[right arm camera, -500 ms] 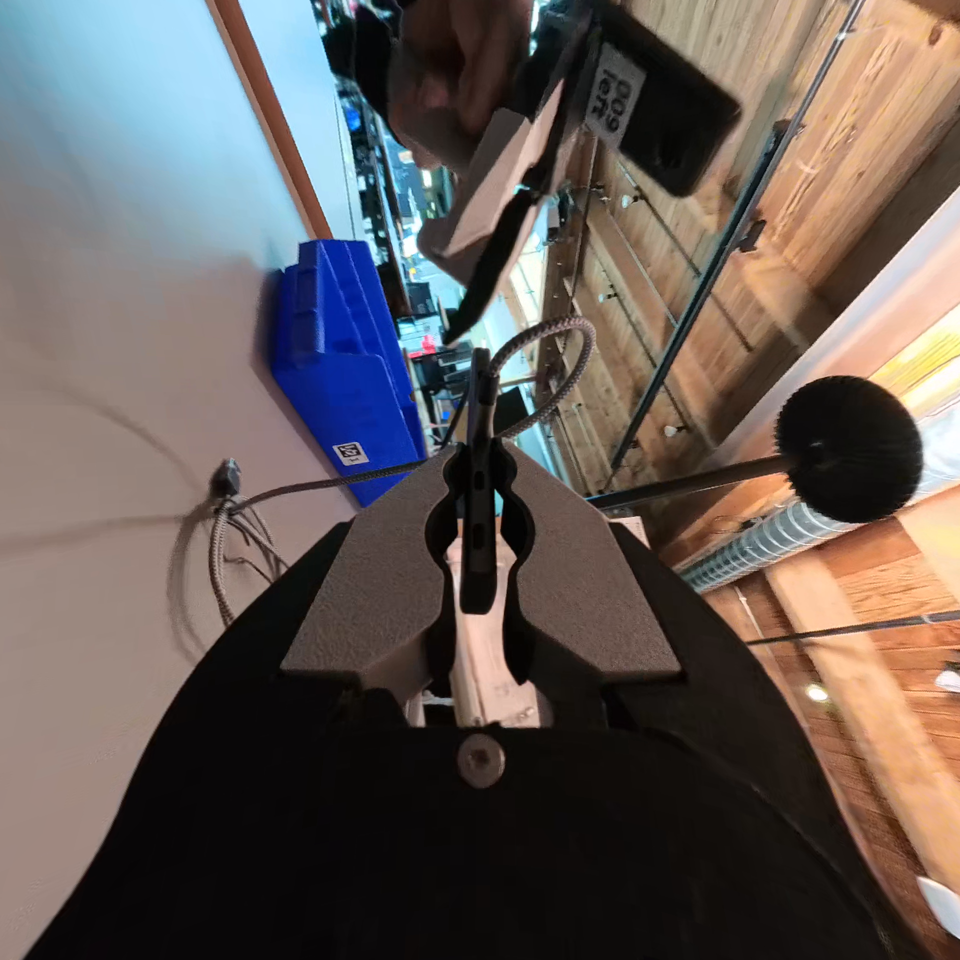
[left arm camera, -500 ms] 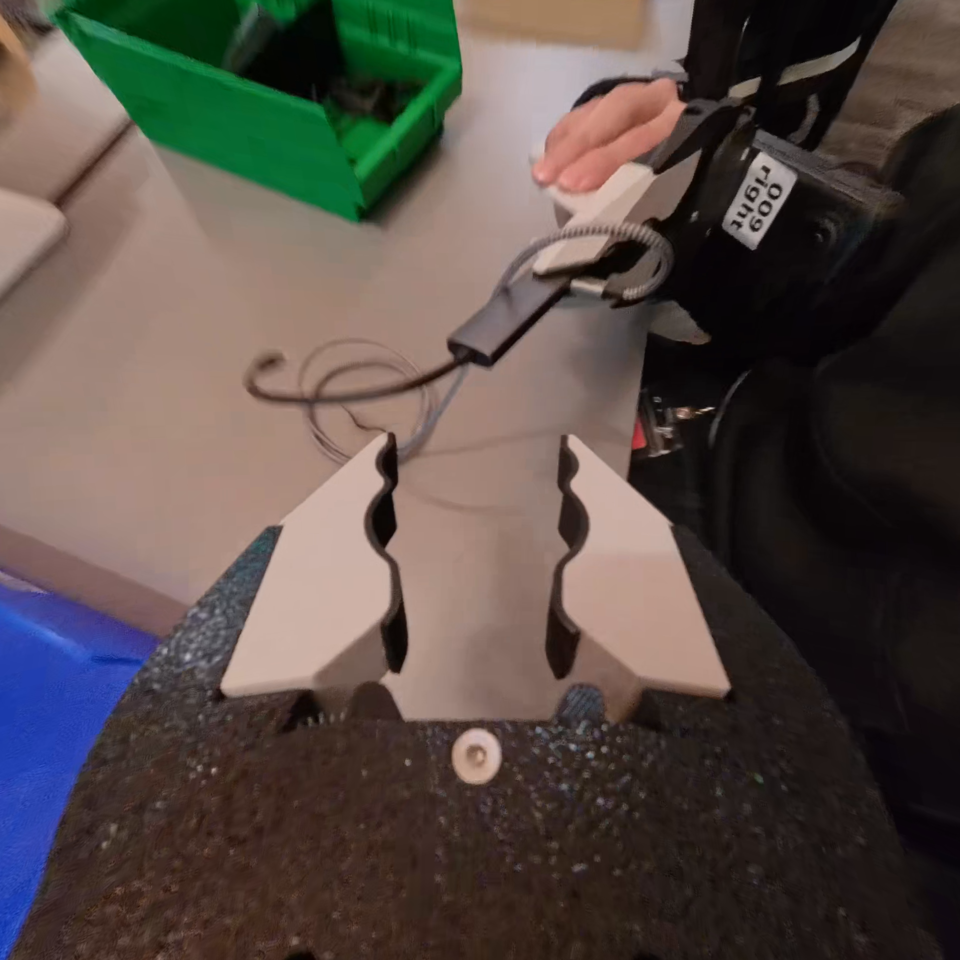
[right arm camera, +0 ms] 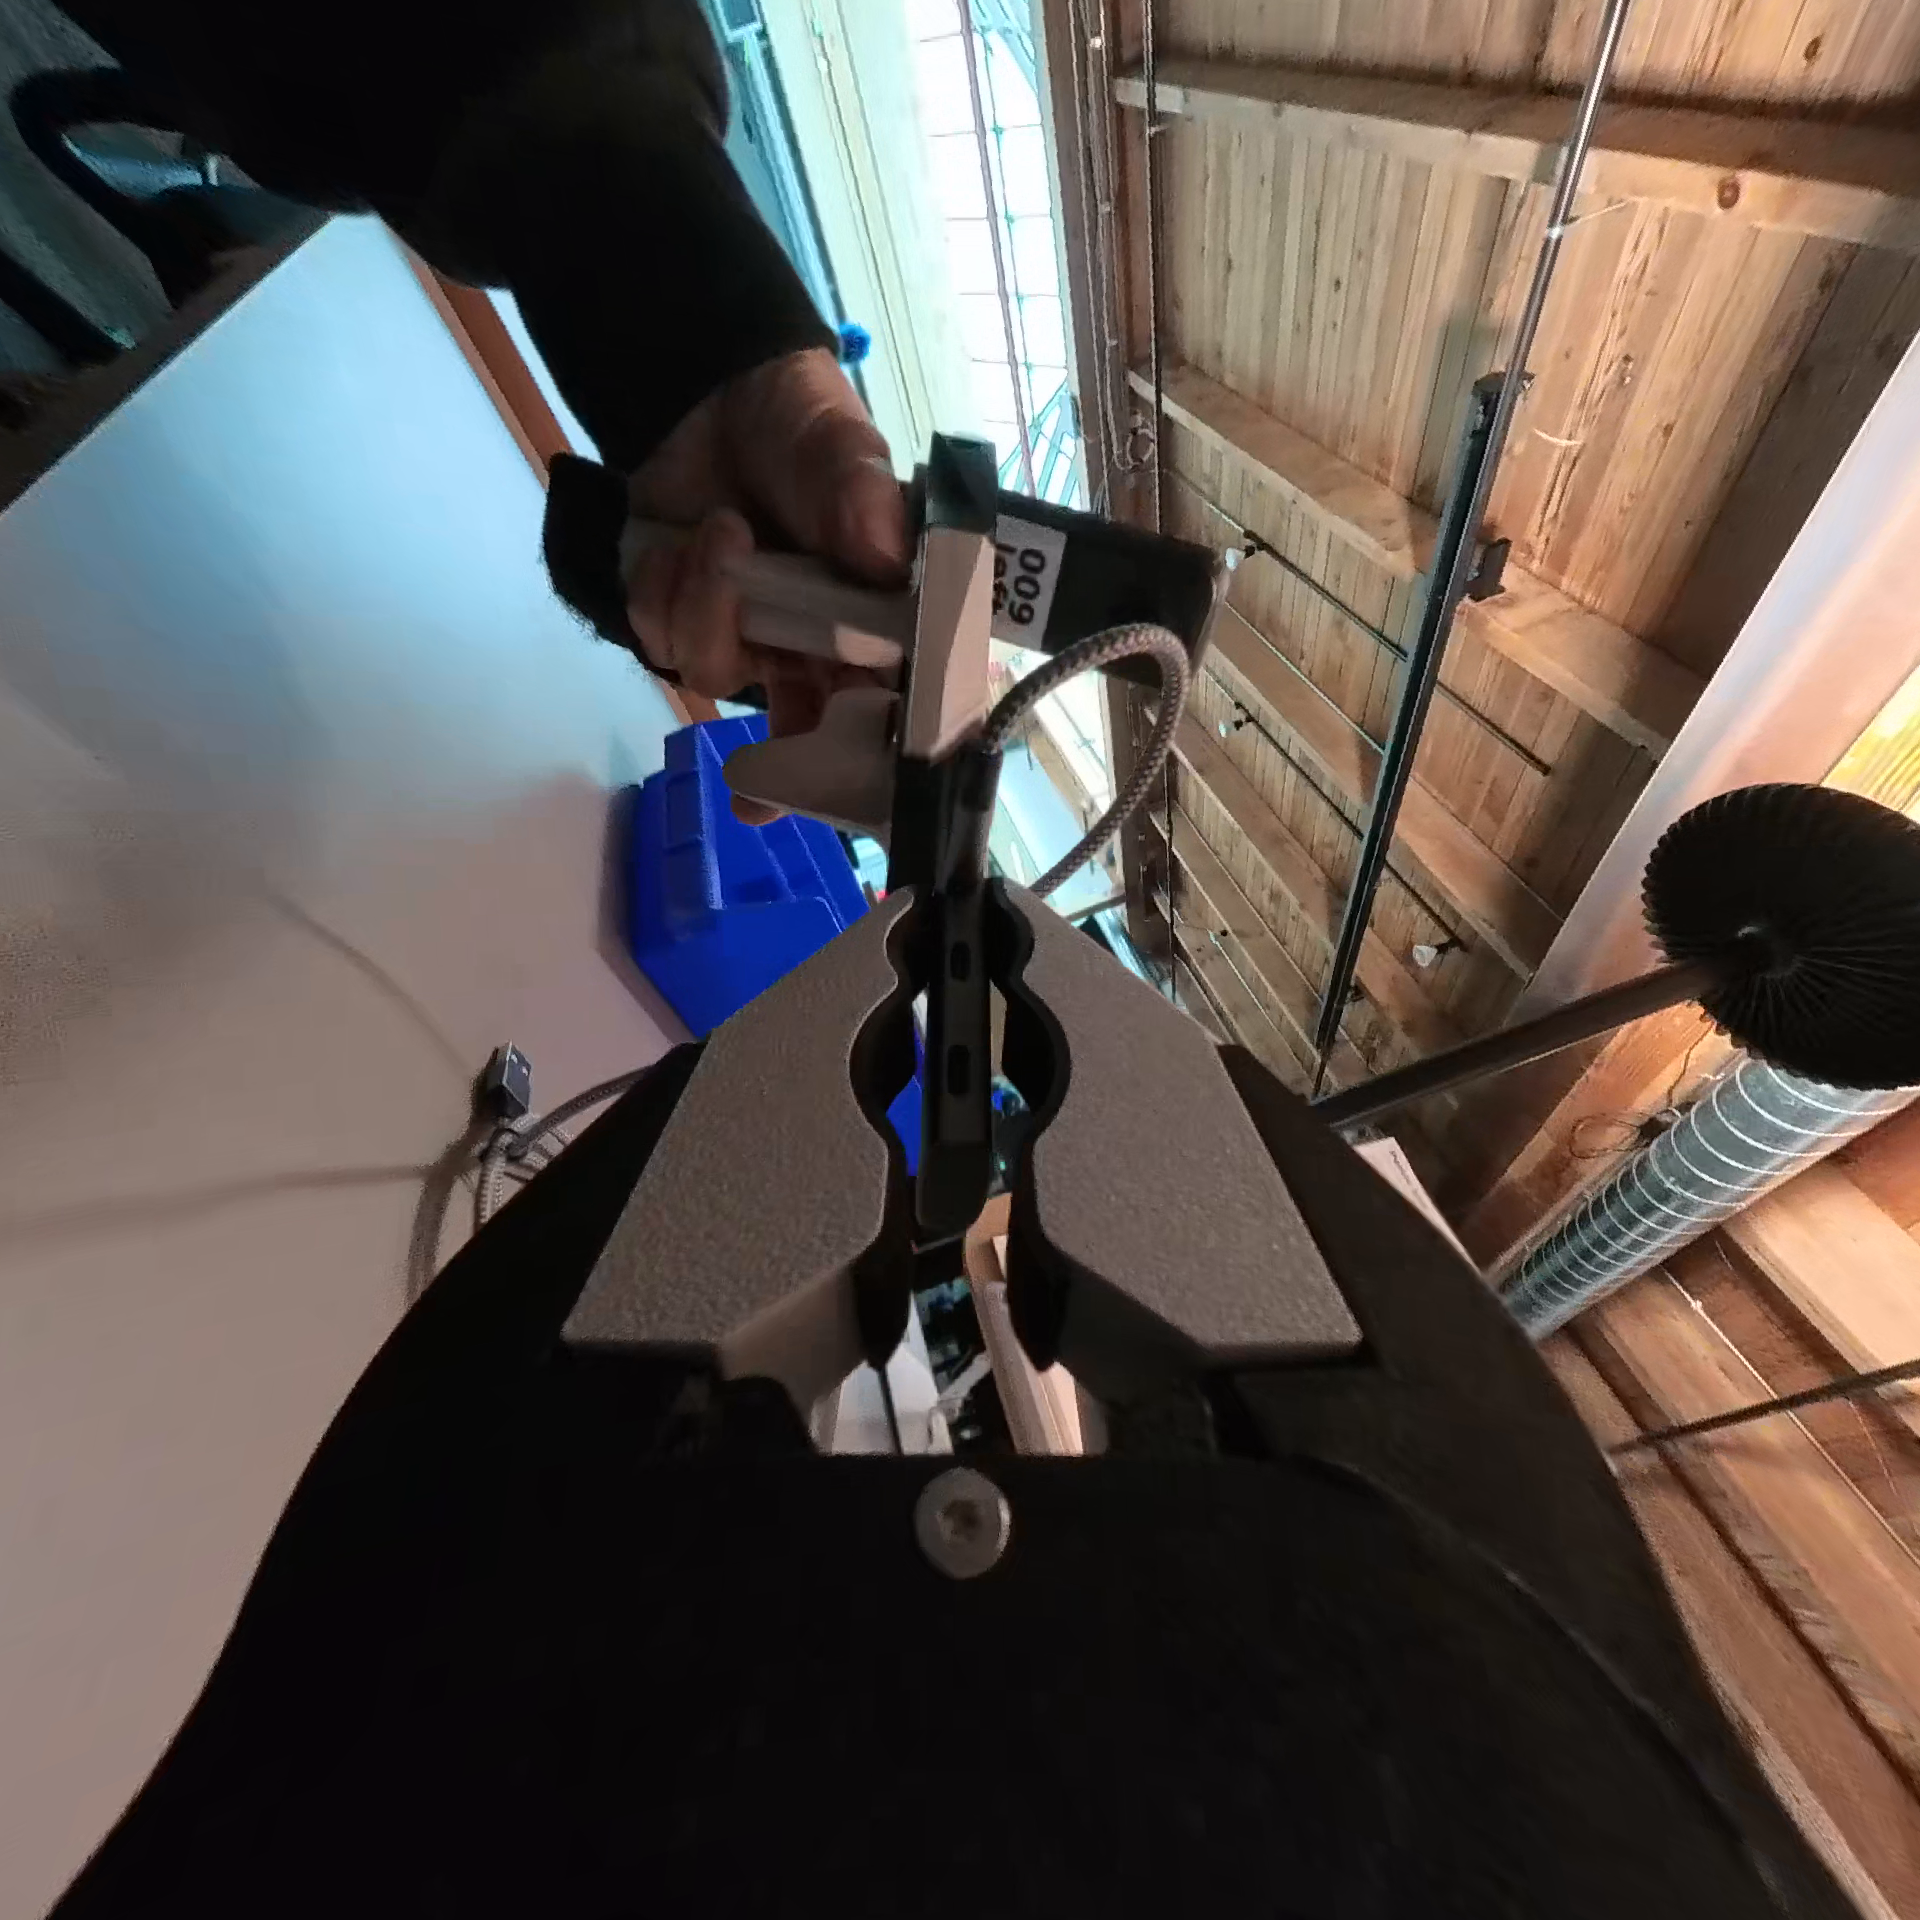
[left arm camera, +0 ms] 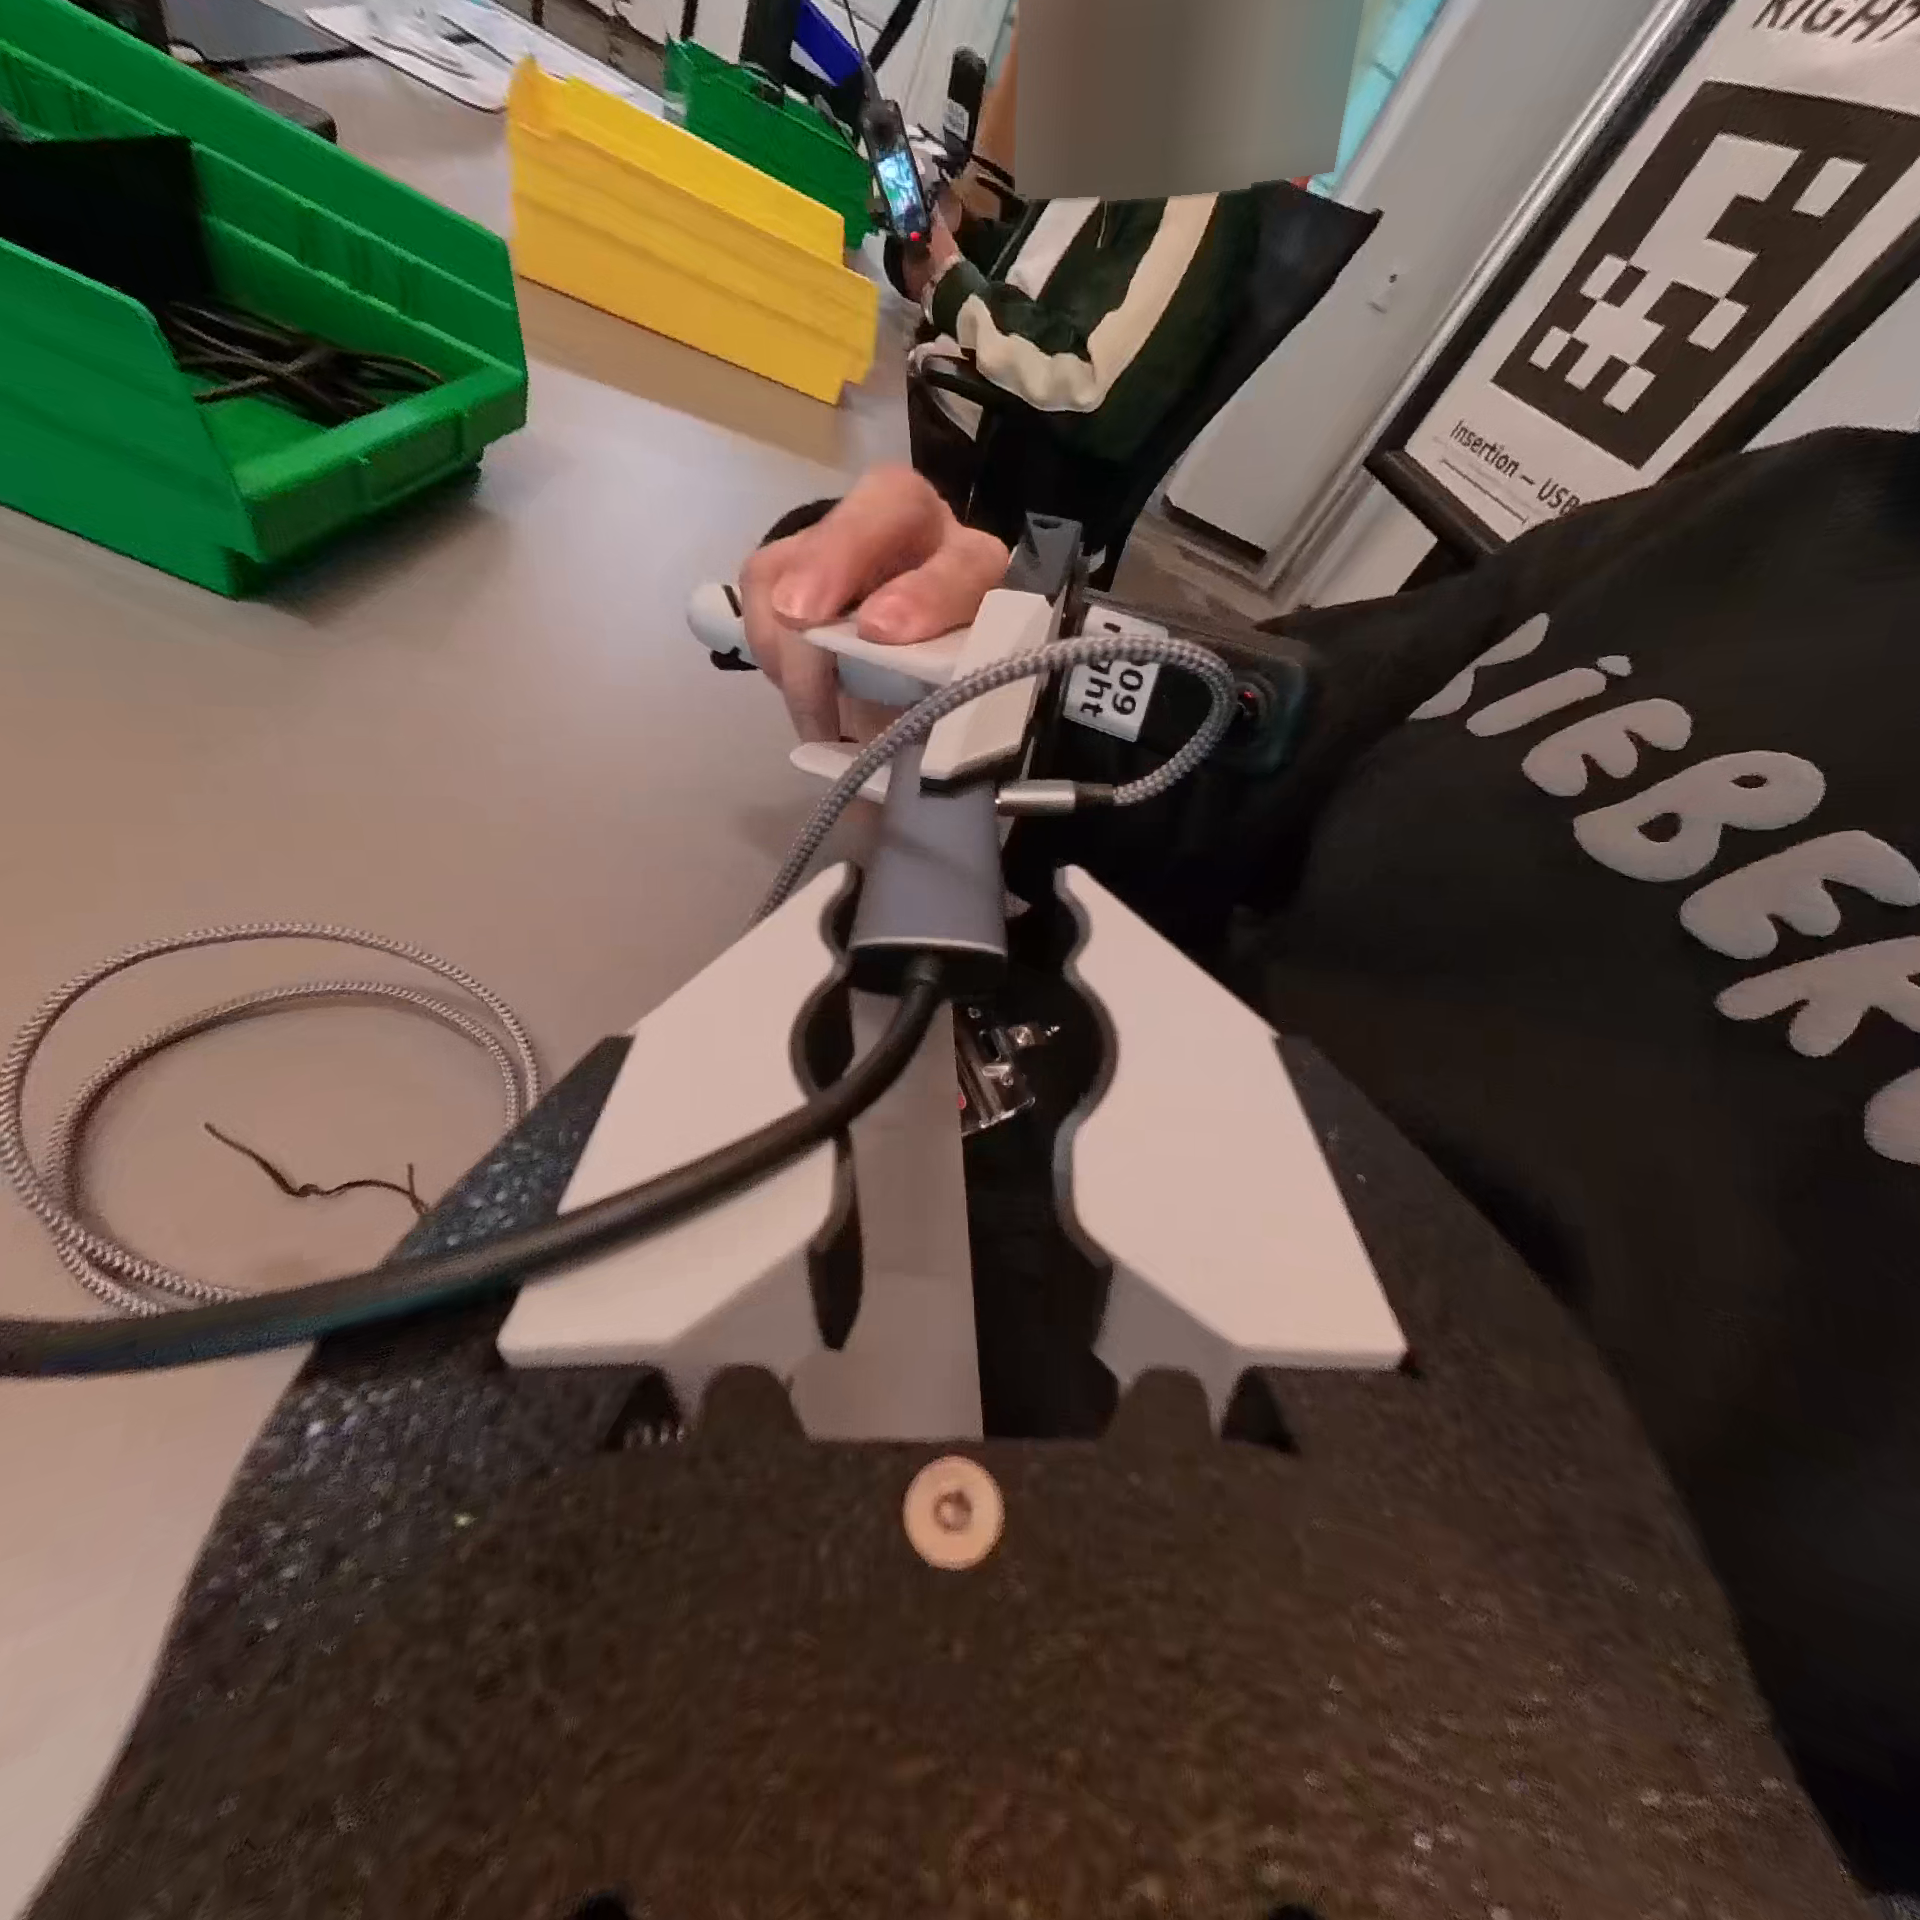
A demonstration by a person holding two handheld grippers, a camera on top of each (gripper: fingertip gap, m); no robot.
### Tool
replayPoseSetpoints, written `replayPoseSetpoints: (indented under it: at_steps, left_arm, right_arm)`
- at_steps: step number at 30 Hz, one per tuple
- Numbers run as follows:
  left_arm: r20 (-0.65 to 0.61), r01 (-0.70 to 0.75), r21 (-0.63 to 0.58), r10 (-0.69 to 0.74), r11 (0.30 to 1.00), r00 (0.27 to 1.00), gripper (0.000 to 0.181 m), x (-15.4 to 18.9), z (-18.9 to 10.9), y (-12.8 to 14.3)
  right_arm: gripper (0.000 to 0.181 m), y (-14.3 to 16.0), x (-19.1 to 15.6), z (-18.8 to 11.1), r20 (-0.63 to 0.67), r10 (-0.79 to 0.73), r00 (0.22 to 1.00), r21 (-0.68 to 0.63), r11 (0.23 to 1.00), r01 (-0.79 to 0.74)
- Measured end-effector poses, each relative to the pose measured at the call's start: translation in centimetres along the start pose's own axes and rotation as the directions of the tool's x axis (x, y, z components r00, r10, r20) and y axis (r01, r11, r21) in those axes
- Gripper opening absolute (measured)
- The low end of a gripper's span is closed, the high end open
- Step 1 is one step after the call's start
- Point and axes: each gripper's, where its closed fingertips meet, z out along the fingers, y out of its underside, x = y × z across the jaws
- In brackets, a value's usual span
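A grey adapter hub (right arm camera: 954, 1049) is clamped in the right gripper (right arm camera: 958, 914) (braided cable (left arm camera: 260, 1039) coiled on the table (left arm camera: 436, 727)), its end between the wide-open, empty left gripper (left arm camera: 956, 904) tips.

Your grey table (left arm camera: 436, 748) carries green bin (left arm camera: 260, 416) at ten o'clock and yellow bin (left arm camera: 686, 249) at eleven; overhead, your timber ceiling (right arm camera: 1403, 312) shows a silver duct (right arm camera: 1683, 1174) at four o'clock.

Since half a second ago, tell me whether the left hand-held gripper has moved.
Yes. The left hand-held gripper has closed in on the grey adapter: its tips now flank it, and the green bin has shifted left in its view.
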Motion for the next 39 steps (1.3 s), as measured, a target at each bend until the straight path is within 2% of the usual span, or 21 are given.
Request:
replayPoseSetpoints:
  at_steps: [2, 4, 7, 8, 11, 14, 17, 19, 20, 22, 24, 25, 27, 29, 30, 32, 34, 35, 37, 39]
  left_arm:
    - [0.001, -0.003, -0.013, 0.003, 1.0, 1.0, 0.023, -0.1, 0.1, 0.2]
    - [-0.023, 0.02, -0.006, -0.02, 1.0, 1.0, 0.022, 0.0, 0.1, 0.2]
    - [-0.066, 0.1, 0.05, -0.096, 0.994, 0.993, 0.031, 0.1, 0.1, -0.4]
    - [-0.048, 0.108, 0.06, -0.105, 0.992, 0.993, 0.023, -0.3, 0.2, -0.4]
    - [-0.013, 0.071, 0.084, -0.07, 0.994, 0.997, 0.022, -0.8, 0.4, -0.4]
    - [0.092, -0.031, 0.04, 0.027, 0.999, 0.995, 0.021, -1.8, 0.4, 0.1]
    - [0.265, -0.134, -0.004, 0.131, 0.991, 0.955, 0.021, -3.8, -0.3, 0.0]
    - [0.44, -0.222, -0.038, 0.216, 0.974, 0.872, 0.021, -5.8, -1.8, -0.8]
    - [0.537, -0.271, -0.071, 0.265, 0.96, 0.801, 0.021, -6.9, -2.8, -1.2]
    - [0.667, -0.343, -0.216, 0.395, 0.914, 0.632, 0.021, -8.5, -4.3, -1.4]
    - [0.698, -0.358, -0.38, 0.518, 0.853, 0.494, 0.021, -9.4, -4.6, -1.0]
    - [0.684, -0.342, -0.443, 0.559, 0.829, 0.469, 0.021, -9.7, -4.2, -0.5]
    - [0.666, -0.321, -0.521, 0.612, 0.791, 0.427, 0.021, -10.2, -3.3, 0.1]
    - [0.646, -0.309, -0.559, 0.637, 0.77, 0.42, 0.021, -10.6, -2.5, 0.7]
    - [0.649, -0.301, -0.568, 0.642, 0.766, 0.409, 0.021, -10.8, -2.5, 0.9]
    - [0.649, -0.317, -0.548, 0.633, 0.774, 0.423, 0.021, -10.7, -2.1, 1.0]
    - [0.66, -0.324, -0.511, 0.605, 0.796, 0.446, 0.021, -10.3, -2.2, 0.9]
    - [0.665, -0.327, -0.502, 0.6, 0.8, 0.446, 0.021, -10.2, -2.4, 0.8]
    - [0.667, -0.331, -0.499, 0.598, 0.801, 0.444, 0.021, -10.2, -2.7, 0.9]
    - [0.678, -0.336, -0.496, 0.599, 0.8, 0.426, 0.021, -10.2, -3.0, 0.7]
  right_arm:
    - [0.008, -0.2, -0.1, -0.1, 0.004, 0.021, 1.0, 0.024, 0.999, -0.021]
    - [0.008, -0.2, -0.2, -0.1, 0.014, 0.032, 0.999, 0.032, 0.999, -0.033]
    - [0.008, 0.1, -0.3, -0.1, 0.02, 0.027, 0.999, 0.023, 0.999, -0.027]
    - [0.008, 0.1, -0.3, -0.1, 0.027, 0.038, 0.999, 0.026, 0.999, -0.039]
    - [0.008, 0.5, -0.4, -0.2, 0.029, 0.045, 0.999, 0.019, 0.999, -0.045]
    - [0.012, 2.0, -1.4, 0.0, 0.06, 0.057, 0.997, -0.038, 0.998, -0.055]
    - [0.036, 4.4, -0.8, -0.4, 0.008, 0.229, 0.973, -0.091, 0.97, -0.228]
    - [0.055, 6.6, 0.3, -0.6, -0.066, 0.463, 0.884, -0.137, 0.873, -0.468]
    - [0.066, 7.0, 0.8, -0.6, -0.085, 0.577, 0.813, -0.134, 0.801, -0.583]
    - [0.062, 7.7, 2.4, -0.3, -0.188, 0.722, 0.666, -0.115, 0.658, -0.744]
    - [0.067, 7.2, 2.5, 0.7, -0.206, 0.78, 0.59, -0.11, 0.581, -0.806]
    - [0.066, 6.6, 2.0, 1.4, -0.185, 0.798, 0.574, -0.124, 0.561, -0.819]
    - [0.061, 6.4, 0.6, 2.6, -0.168, 0.801, 0.575, -0.196, 0.544, -0.816]
    - [0.045, 8.4, -0.8, 2.9, -0.214, 0.769, 0.602, -0.329, 0.524, -0.786]
    - [0.046, 8.8, -1.0, 2.9, -0.216, 0.764, 0.608, -0.349, 0.521, -0.779]
    - [0.019, 10.2, -0.9, 2.4, -0.258, 0.76, 0.596, -0.384, 0.486, -0.785]
    - [0.015, 11.4, -0.6, 1.7, -0.288, 0.748, 0.598, -0.413, 0.467, -0.782]
    - [0.015, 11.4, -0.9, 1.6, -0.257, 0.771, 0.583, -0.419, 0.455, -0.786]
    - [0.018, 9.5, -1.0, 2.1, -0.16, 0.871, 0.465, -0.348, 0.391, -0.852]
    - [0.025, 9.5, -0.1, 2.2, -0.2, 0.906, 0.373, -0.286, 0.31, -0.906]
